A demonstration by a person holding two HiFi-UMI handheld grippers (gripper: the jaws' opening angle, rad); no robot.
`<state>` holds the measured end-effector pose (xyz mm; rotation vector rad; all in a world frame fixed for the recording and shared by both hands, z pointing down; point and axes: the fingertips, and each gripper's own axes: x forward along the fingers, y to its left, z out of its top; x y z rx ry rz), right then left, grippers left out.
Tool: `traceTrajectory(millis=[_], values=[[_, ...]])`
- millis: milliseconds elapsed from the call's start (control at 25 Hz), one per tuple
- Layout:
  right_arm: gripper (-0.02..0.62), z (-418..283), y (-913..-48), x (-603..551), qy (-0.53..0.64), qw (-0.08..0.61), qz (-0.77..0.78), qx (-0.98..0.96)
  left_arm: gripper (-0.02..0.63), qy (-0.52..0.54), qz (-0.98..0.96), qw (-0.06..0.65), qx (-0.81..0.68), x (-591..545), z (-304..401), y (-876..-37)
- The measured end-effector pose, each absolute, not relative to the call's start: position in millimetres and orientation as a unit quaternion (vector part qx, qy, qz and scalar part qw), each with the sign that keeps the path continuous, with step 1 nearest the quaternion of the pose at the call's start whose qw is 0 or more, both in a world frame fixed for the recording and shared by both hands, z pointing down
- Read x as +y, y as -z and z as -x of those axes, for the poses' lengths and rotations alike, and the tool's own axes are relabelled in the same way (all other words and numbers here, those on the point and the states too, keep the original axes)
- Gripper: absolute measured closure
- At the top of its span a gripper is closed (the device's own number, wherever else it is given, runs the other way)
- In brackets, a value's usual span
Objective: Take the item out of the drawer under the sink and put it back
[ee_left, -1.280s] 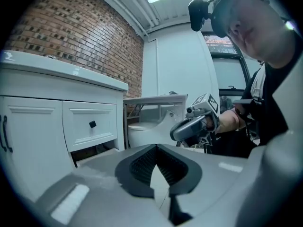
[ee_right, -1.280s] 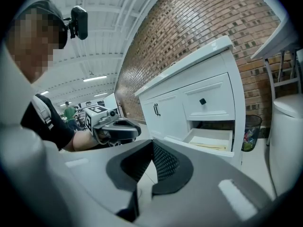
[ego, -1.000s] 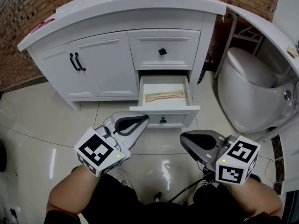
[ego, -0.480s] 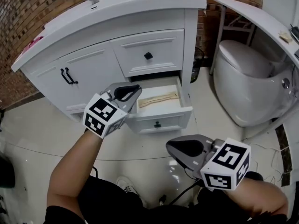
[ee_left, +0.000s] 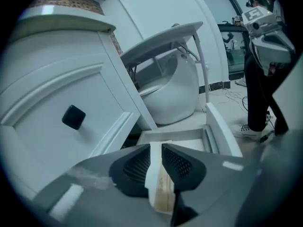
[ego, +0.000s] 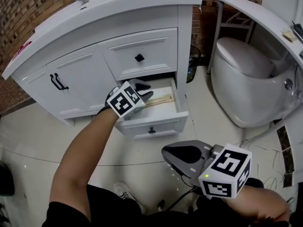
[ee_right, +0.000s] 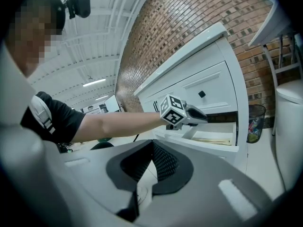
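Left gripper point(ee_left: 156, 148): jaws just opening, part way, nothing pinched yet. The tan packet point(ee_left: 163, 193) lies below them in the open drawer point(ego: 179, 105) (right gripper point(ego: 166, 153) hangs back, jaws together). Dip lower, then pinch its middle.

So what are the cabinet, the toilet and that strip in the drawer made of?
Cabinet: probably painted wood or board, satin white, with panelled fronts. Toilet: likely glazed ceramic, going by its glossy, rounded white shell. Strip: pale tan, flat and matte, perhaps wood or bamboo; too small to be sure.
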<state>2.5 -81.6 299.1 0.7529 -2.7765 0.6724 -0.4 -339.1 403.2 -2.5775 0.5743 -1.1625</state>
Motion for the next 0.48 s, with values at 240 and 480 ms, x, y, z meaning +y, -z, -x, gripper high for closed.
traceTrajectory(millis=[240,480], values=[[0.592,-2.2,-298.4,-86.4,-0.237,0.087,-0.25,-0.935,0.522,0.49,0.854,0.1,0.141,-354.4,-0.7,-463.7],[0.592,-1.2,-300.1,-91.2,-0.252,0.085,-0.243,-0.933,0.492,0.524,0.841,0.084,0.104,-356.4,0.0,-497.5]])
